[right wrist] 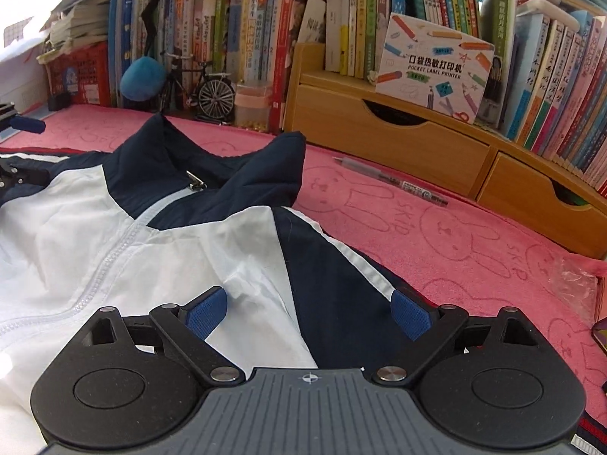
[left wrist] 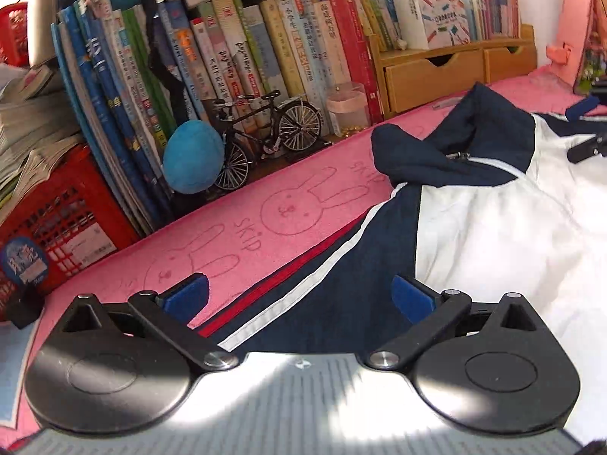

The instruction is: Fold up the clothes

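Left wrist: left gripper (left wrist: 299, 295) spread wide, fingers (left wrist: 187, 297) released, nothing clamped; navy/white jacket (left wrist: 474, 235) spread flat on pink bunny-print counter (left wrist: 265, 235), sleeve w/ red + white stripe running between fingers. Model bike (left wrist: 261, 140) + blue ball (left wrist: 193, 157) in front of books at back. Right wrist: right gripper (right wrist: 309, 313) also released, fingers apart over jacket's white/navy shoulder, collar standing up beyond. Pen (right wrist: 390, 180) on counter just beside wooden drawers (right wrist: 398, 148).
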`<state>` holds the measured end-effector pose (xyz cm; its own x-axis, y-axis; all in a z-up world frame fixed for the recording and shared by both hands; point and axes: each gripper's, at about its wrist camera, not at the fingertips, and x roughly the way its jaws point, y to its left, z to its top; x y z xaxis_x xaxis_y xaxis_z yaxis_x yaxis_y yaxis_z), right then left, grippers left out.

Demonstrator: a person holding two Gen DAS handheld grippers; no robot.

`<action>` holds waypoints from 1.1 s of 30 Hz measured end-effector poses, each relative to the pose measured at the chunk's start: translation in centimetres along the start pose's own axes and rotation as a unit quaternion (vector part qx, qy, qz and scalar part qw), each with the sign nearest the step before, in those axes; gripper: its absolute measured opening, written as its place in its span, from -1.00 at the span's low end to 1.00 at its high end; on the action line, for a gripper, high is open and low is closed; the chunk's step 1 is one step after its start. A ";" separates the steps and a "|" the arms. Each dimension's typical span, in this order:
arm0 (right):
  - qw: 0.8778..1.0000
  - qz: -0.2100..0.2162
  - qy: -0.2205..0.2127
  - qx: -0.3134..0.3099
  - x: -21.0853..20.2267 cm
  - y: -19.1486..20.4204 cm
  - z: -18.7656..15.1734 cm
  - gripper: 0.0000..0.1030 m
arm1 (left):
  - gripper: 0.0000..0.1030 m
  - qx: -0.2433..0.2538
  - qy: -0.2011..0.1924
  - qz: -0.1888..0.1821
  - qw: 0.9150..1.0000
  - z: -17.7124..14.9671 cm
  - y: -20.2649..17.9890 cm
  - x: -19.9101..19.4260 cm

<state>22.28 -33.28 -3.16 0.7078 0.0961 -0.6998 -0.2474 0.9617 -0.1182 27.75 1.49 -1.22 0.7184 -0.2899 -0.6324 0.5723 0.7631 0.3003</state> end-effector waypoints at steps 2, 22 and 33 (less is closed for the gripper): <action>1.000 0.003 0.002 -0.006 0.8 -0.1 0.2 1.00 | 1.00 -0.029 0.031 -0.037 0.998 0.5 1.5 1.1; 0.993 0.011 -0.107 0.049 -3.0 -0.8 4.1 -0.87 | -0.99 -0.089 -0.007 0.024 0.996 3.0 3.7 -3.0; 0.994 0.071 -0.052 0.062 0.1 -2.1 3.0 0.21 | 1.00 -0.074 0.061 -0.075 0.993 0.5 6.6 1.6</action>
<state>24.87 -34.48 -0.85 0.7376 0.2524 -0.6263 -0.2704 0.9603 0.0685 32.93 5.75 0.11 0.5706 -0.3415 -0.7469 0.5982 0.7959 0.0931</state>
